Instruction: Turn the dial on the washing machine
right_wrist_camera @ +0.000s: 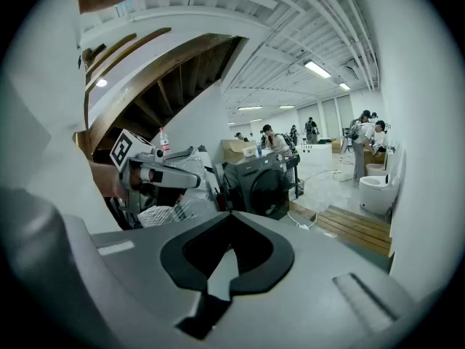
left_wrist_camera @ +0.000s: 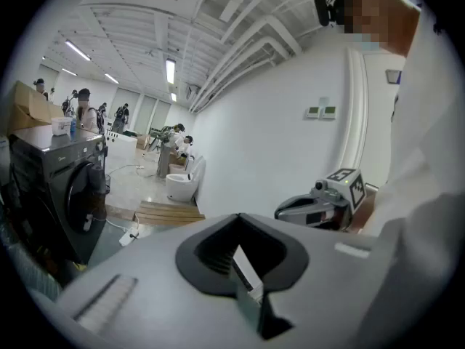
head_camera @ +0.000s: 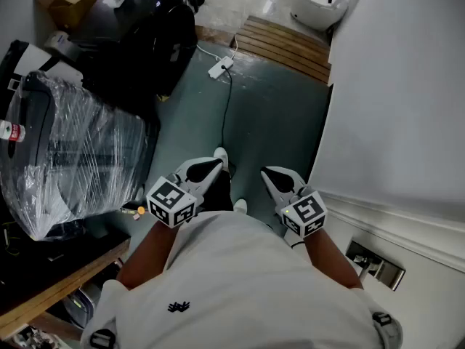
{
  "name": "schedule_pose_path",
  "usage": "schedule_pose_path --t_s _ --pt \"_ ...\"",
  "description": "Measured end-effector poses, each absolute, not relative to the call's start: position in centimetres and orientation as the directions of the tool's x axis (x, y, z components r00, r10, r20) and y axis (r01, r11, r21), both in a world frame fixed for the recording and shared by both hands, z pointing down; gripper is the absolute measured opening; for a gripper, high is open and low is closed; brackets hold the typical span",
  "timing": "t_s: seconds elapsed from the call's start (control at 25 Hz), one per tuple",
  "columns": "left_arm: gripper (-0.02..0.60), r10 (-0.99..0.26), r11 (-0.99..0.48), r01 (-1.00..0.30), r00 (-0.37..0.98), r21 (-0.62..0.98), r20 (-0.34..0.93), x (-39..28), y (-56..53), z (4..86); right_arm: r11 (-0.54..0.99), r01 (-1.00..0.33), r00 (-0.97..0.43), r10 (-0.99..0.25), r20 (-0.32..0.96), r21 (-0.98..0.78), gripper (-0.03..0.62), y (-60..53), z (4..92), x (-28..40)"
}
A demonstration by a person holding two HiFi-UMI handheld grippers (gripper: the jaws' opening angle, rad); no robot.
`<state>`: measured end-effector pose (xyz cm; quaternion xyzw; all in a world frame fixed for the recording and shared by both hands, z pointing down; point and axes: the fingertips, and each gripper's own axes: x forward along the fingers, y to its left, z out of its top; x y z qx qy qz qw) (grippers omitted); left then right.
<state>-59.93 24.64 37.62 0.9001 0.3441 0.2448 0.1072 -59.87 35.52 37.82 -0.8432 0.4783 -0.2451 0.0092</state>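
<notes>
Dark grey washing machine (right_wrist_camera: pixel 259 184), boxy with a round front door, stands well ahead of both grippers across the grey-green floor (head_camera: pixel 269 115). Dial too small to pick out. Left gripper (head_camera: pixel 216 167) and right gripper (head_camera: pixel 271 173) sit side by side, well short of the machine, tilted down. Both clenched, jaws together, nothing between them, touching nothing. Shells are smooth matt grey plastic, tapering forward.
</notes>
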Motion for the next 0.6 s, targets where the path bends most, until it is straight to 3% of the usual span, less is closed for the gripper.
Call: schedule_pose_path --t_s 0.6 --pt "0.057 0.74 -0.672 0.661 0.614 0.334 0.274 -34.3 21.7 38.1 -0.571 -0.803 0.453 -0.771 0.447 -0.172 0.0 30.5 38.4 -36.1"
